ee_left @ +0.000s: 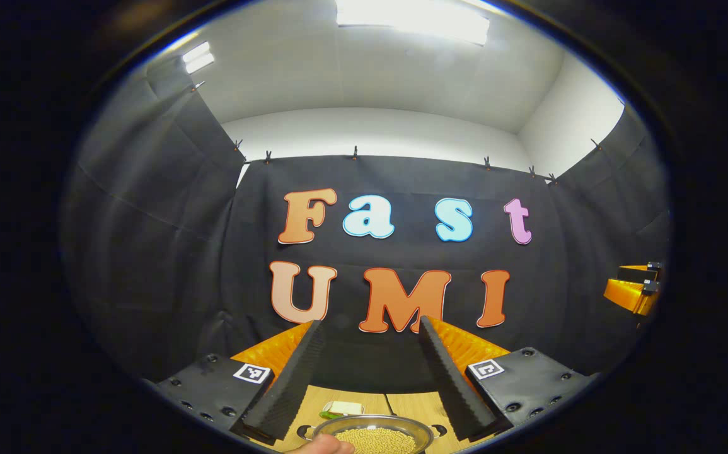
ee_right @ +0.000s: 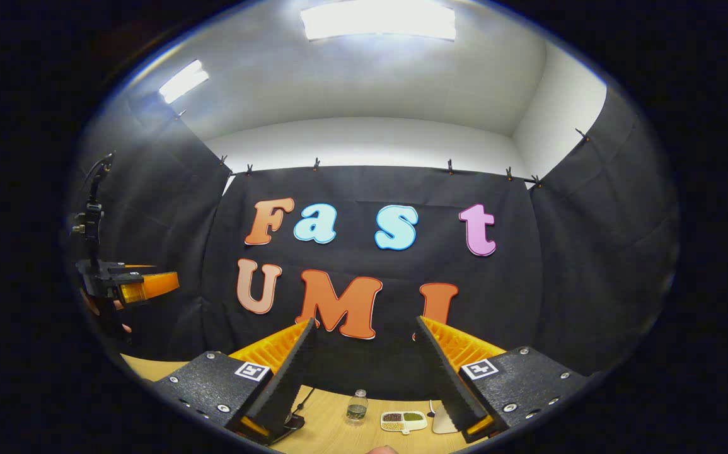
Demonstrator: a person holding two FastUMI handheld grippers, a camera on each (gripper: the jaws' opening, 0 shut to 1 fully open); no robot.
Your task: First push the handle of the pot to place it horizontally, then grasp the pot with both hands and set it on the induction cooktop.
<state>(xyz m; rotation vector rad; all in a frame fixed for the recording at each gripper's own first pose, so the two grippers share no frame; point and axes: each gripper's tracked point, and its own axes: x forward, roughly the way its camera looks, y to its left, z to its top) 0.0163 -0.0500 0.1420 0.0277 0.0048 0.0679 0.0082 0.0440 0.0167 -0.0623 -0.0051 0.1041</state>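
Both grippers held high and level, aimed at the booth wall rather than the work, so the desk (ee_left: pixel 364 398) shows as a thin strip at the bottom of each frame; judged a start pose, nothing reached for yet. Left gripper (ee_left: pixel 369 372): jaws apart, nothing between them; the pot (ee_left: pixel 373 436) sits at bottom centre of the left gripper view, just below the gap, one pot, filled with pale grains, a small loop handle visible at each side of the rim; its long handle not made out, so I cannot tell how it lies; a fingertip (ee_left: pixel 323 445) intrudes at the bottom edge, touching or just before the pot's rim. Beyond the pot, one pale block (ee_left: pixel 343 408) with something green beside it. Right gripper (ee_right: pixel 364 372): jaws apart, empty; low in the right gripper view, one small bottle (ee_right: pixel 357 406), one divided dish (ee_right: pixel 404 421) of three seed lots, one dark cable (ee_right: pixel 300 403) at lower left. Cooktop not identified. Handle push not yet begun, by my judgement.
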